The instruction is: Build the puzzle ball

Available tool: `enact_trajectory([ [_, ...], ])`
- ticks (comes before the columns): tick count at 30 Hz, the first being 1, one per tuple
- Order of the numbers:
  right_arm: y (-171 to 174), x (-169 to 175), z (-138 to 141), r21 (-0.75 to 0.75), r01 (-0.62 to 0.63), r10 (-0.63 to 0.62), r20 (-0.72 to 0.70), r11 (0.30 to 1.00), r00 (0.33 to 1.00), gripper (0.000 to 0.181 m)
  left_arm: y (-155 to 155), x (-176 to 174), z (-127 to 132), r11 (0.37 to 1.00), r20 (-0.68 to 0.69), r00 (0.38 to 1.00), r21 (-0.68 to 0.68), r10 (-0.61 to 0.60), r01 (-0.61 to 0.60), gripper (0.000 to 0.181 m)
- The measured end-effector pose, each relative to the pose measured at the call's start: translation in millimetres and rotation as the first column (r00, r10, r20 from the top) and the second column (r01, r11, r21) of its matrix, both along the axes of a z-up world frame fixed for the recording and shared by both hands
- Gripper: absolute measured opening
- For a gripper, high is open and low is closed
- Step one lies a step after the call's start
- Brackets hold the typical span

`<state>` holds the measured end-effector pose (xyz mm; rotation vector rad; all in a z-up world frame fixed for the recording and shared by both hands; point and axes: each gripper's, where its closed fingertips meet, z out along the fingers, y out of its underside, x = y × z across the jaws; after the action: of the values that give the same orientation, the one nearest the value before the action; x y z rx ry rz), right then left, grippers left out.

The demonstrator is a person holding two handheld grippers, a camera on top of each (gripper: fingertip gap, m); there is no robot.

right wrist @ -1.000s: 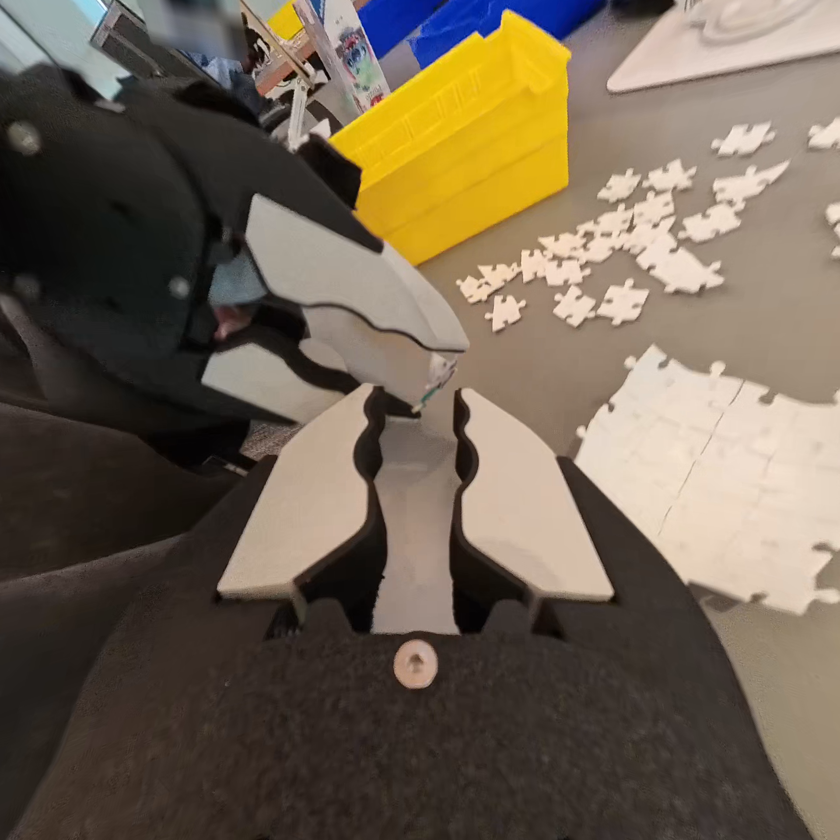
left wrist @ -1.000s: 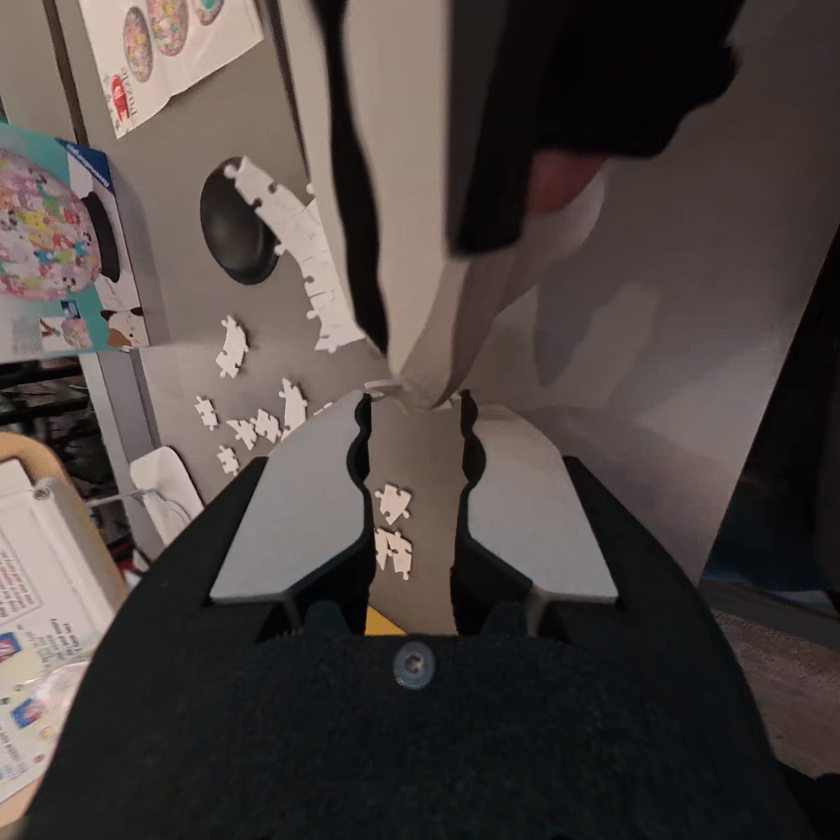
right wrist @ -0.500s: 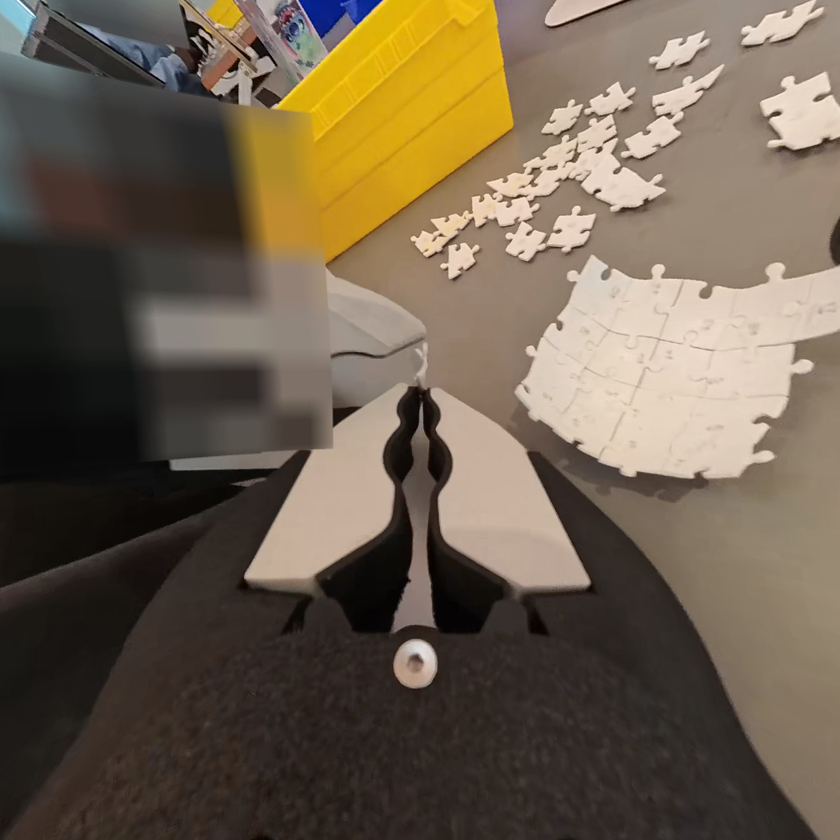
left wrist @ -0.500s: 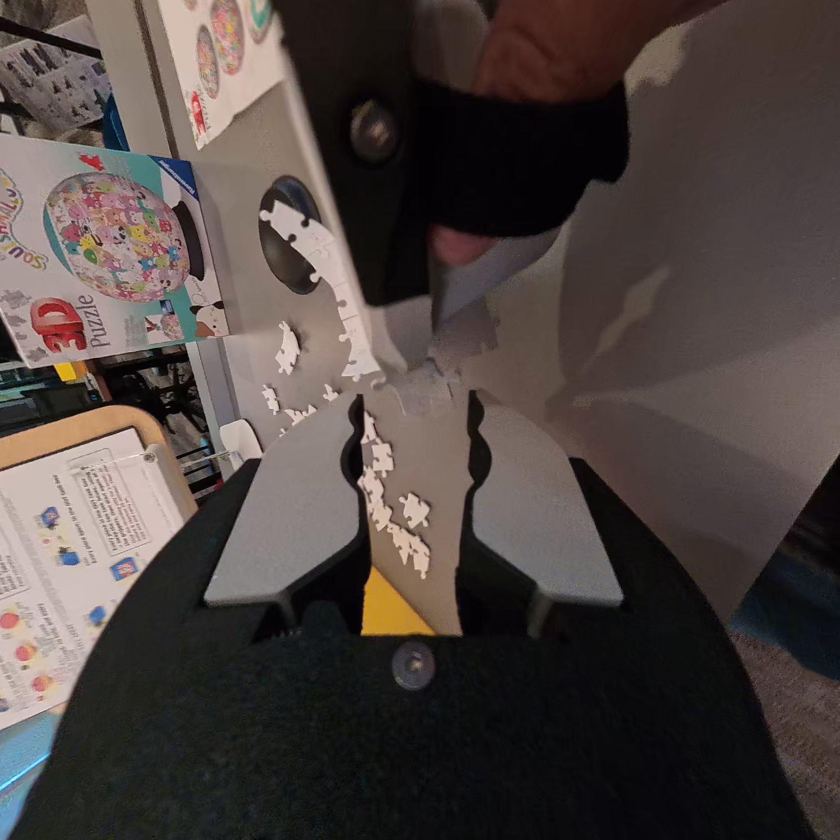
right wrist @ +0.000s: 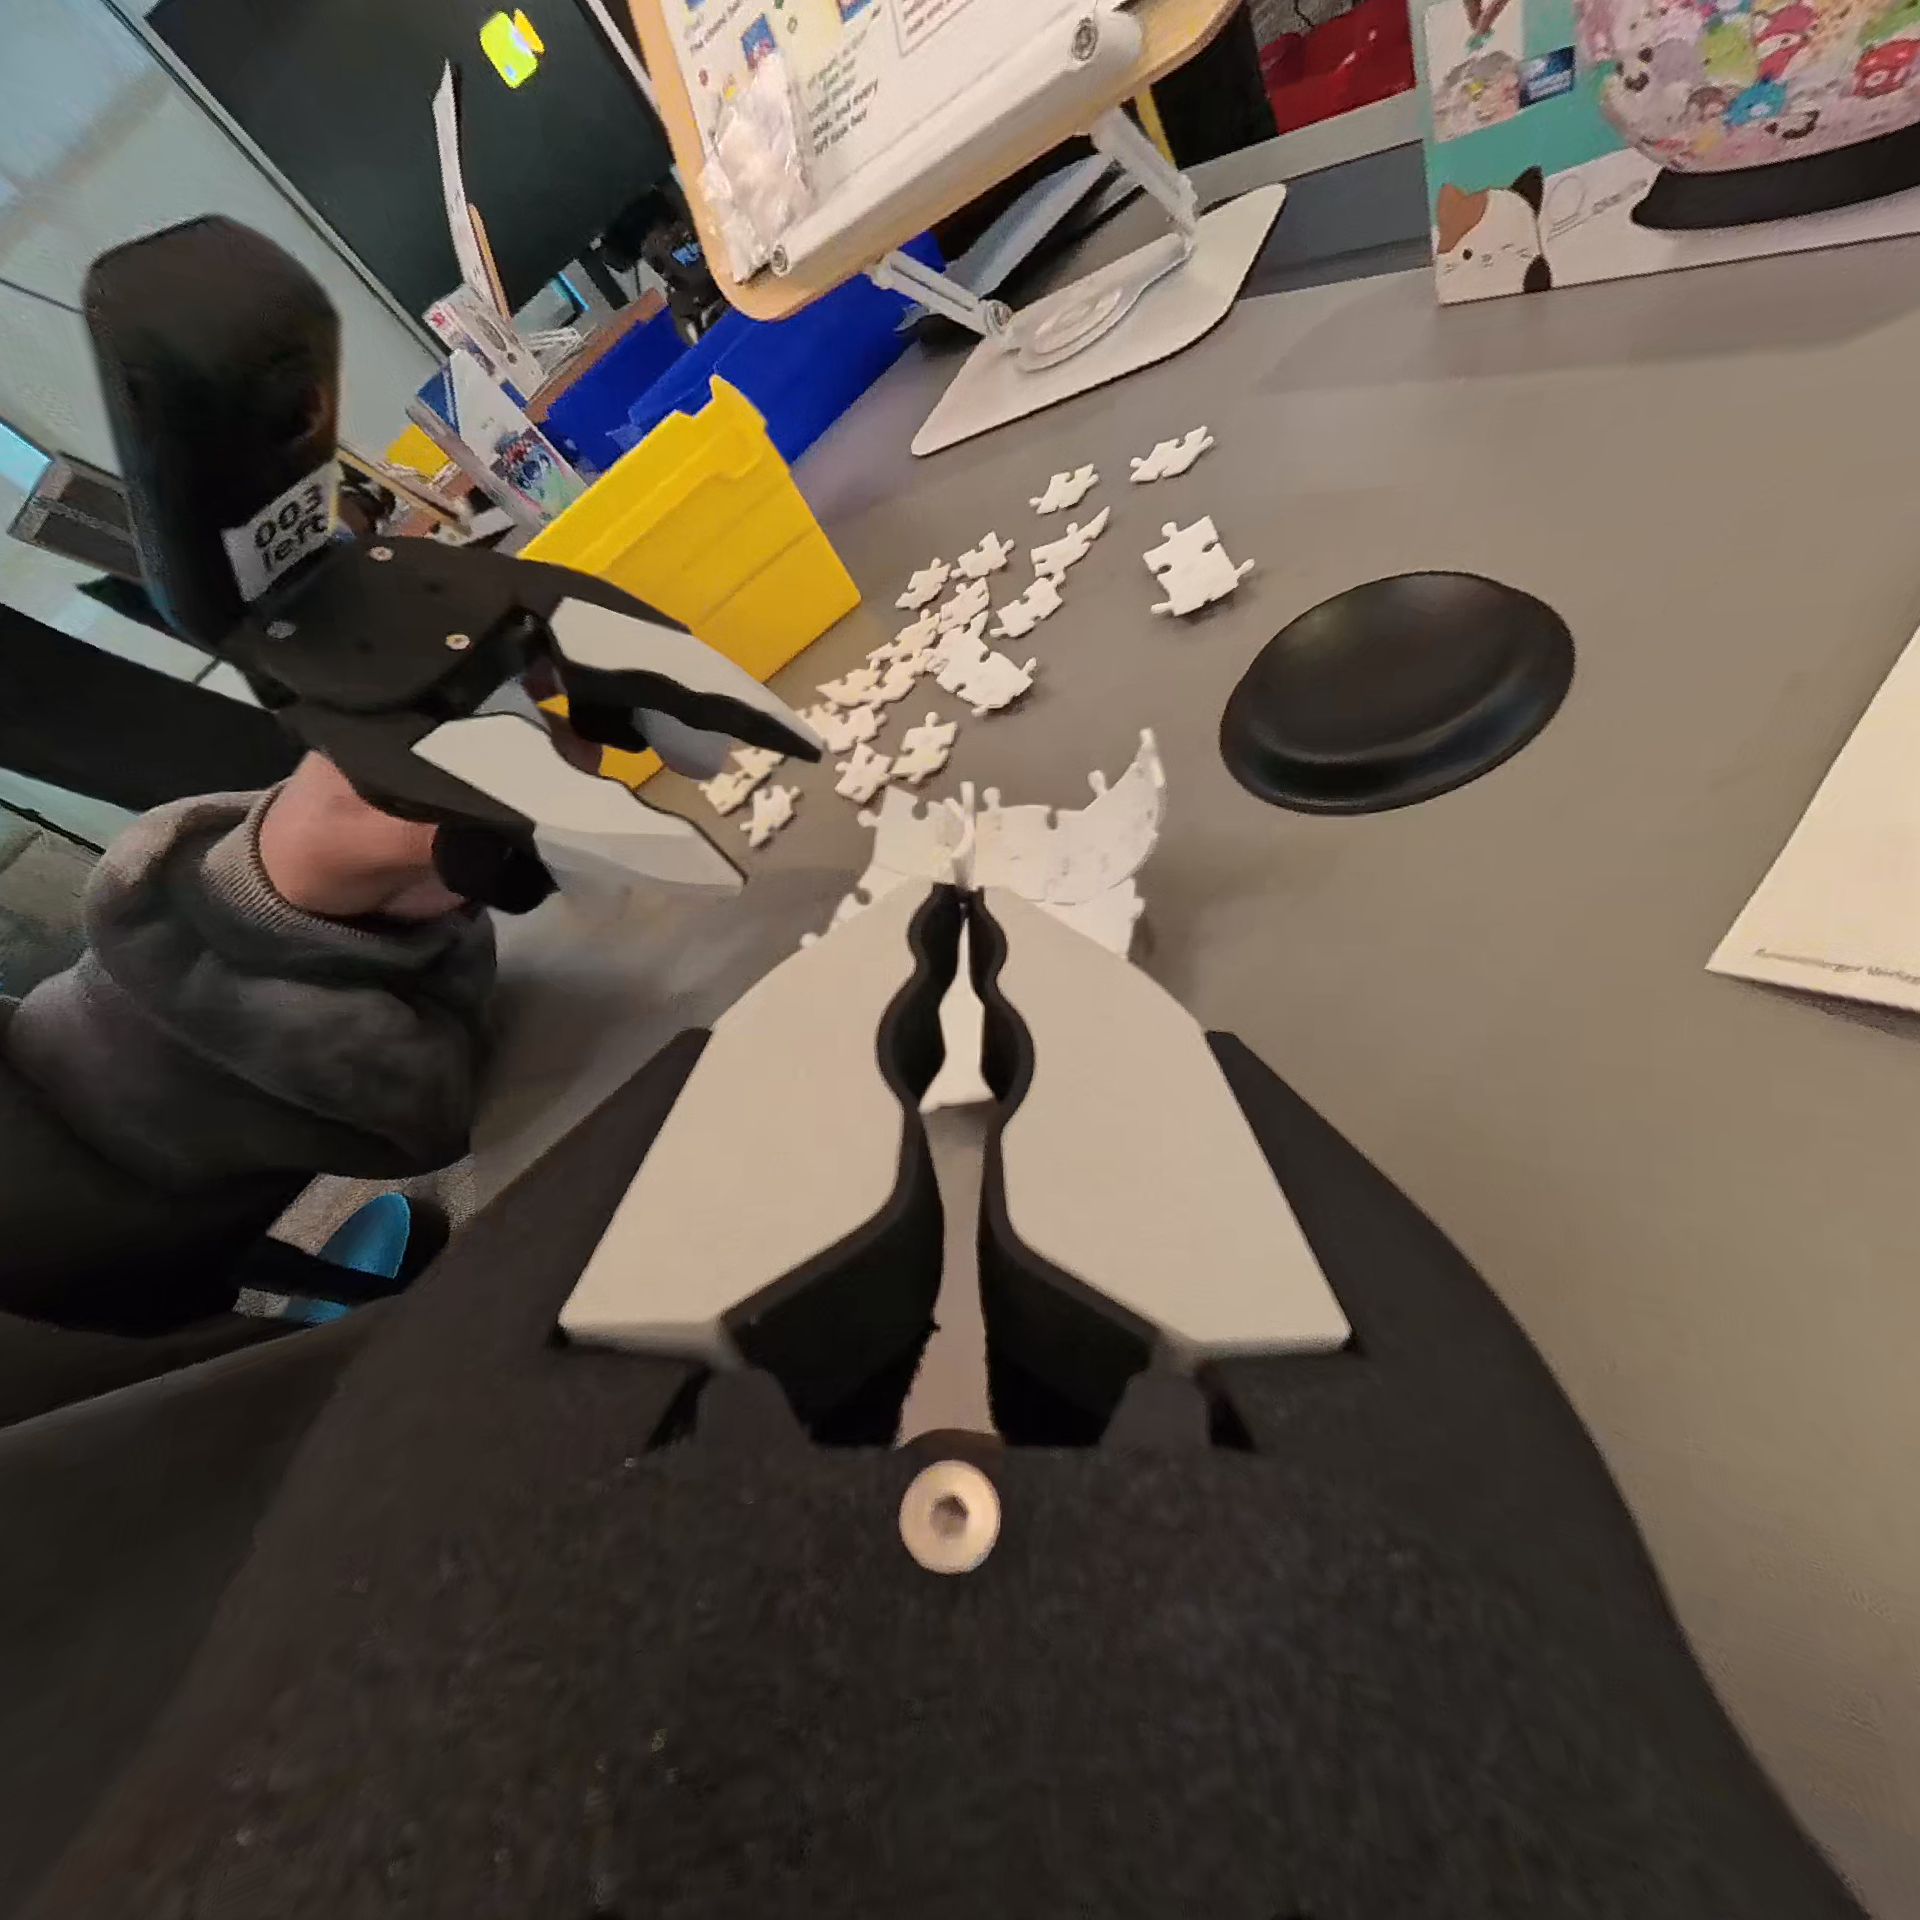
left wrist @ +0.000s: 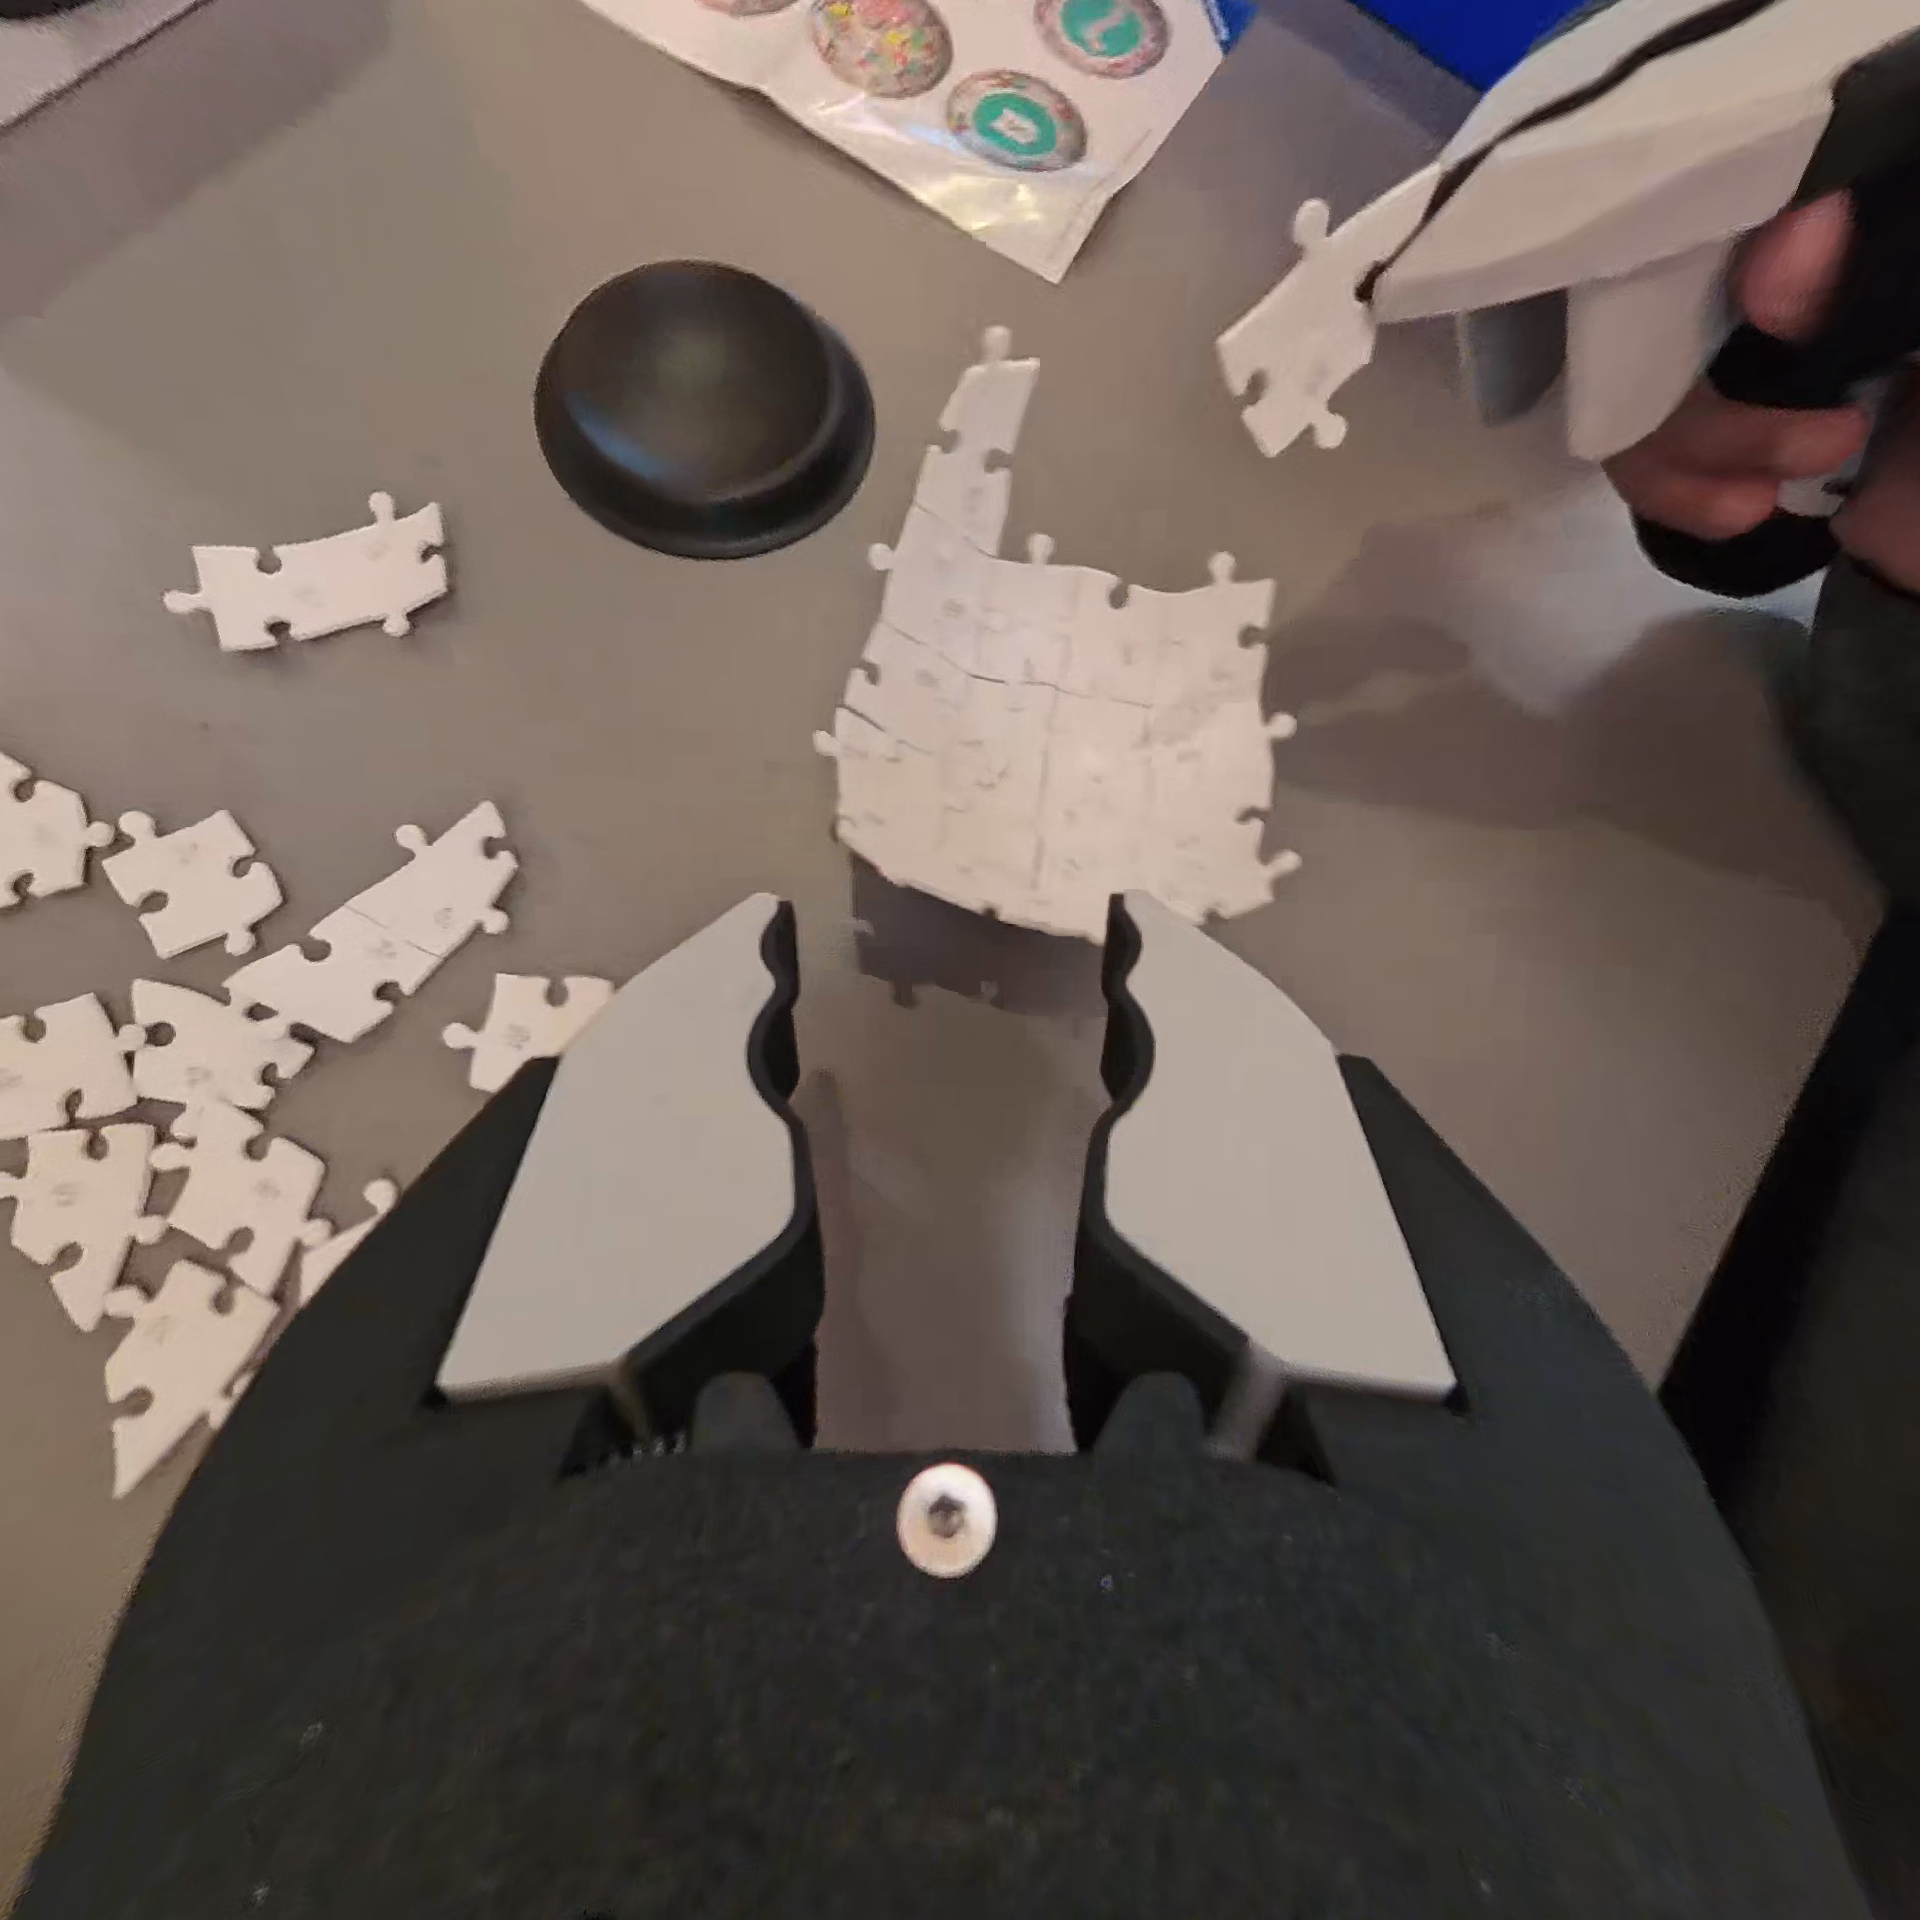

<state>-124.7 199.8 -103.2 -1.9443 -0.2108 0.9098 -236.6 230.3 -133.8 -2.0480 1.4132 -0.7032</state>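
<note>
- To the left of the black round plastic stand (left wrist: 704,407), many loose white jigsaw pieces (left wrist: 197,1049) lie scattered on the grey table (left wrist: 1507,935), some of them already joined in pairs.
- The stand itself sits empty; no part of the ball rests on it yet.
- Just to the right of the stand lies the curved white panel of joined pieces (left wrist: 1060,727). One narrow strip of it reaches up beside the stand, and its near edge lifts a little off the table.
- The left gripper (left wrist: 945,925) hovers on the near side of this panel, below the stand. Its jaws stand apart and hold nothing.
- Further right of the stand, the right gripper (left wrist: 1371,281) is in the air. Its jaws are pressed together on a small white piece with knobs (left wrist: 1299,343), held above the far right corner of the panel.
- I judge that the step in hand is adding this piece to the panel; the ball is far from finished.
- The next move probably asks to lower the piece and line up its knobs with an open edge, while the left gripper steadies the panel so that it does not slide.
</note>
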Motion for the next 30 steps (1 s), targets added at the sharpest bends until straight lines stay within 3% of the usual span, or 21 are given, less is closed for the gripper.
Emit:
enact_trajectory([
  [4, 16.5, 3.9, -11.3, -0.024, -0.001, 0.002, 0.041, 1.000, 0.999, 0.002, 29.0, 19.0, -0.1, 0.998, -0.023, 0.999, -0.042, -0.046, 0.045, 0.042],
  [6, 19.9, 2.4, -18.6, -0.049, -0.010, 0.014, 0.063, 0.999, 0.998, 0.002, 39.4, 35.8, 0.8, 0.993, -0.048, 0.993, -0.062, -0.108, 0.104, 0.043],
  [11, 26.6, -0.5, -31.0, -0.103, -0.010, 0.016, 0.065, 0.995, 0.998, 0.002, 37.5, 75.8, -12.1, 0.930, -0.120, 0.926, -0.131, -0.359, 0.344, 0.046],
  [15, 35.4, 1.8, -38.2, -0.134, 0.002, 0.011, 0.101, 0.991, 0.995, 0.002, 33.3, 89.4, -22.4, 0.887, -0.172, 0.872, -0.145, -0.458, 0.437, 0.044],
  [30, 42.1, -1.1, -56.1, -0.261, -0.102, 0.128, 0.085, 0.960, 0.988, 0.002, 39.3, 92.8, -44.3, 0.844, -0.158, 0.844, -0.274, -0.512, 0.461, 0.009],
])
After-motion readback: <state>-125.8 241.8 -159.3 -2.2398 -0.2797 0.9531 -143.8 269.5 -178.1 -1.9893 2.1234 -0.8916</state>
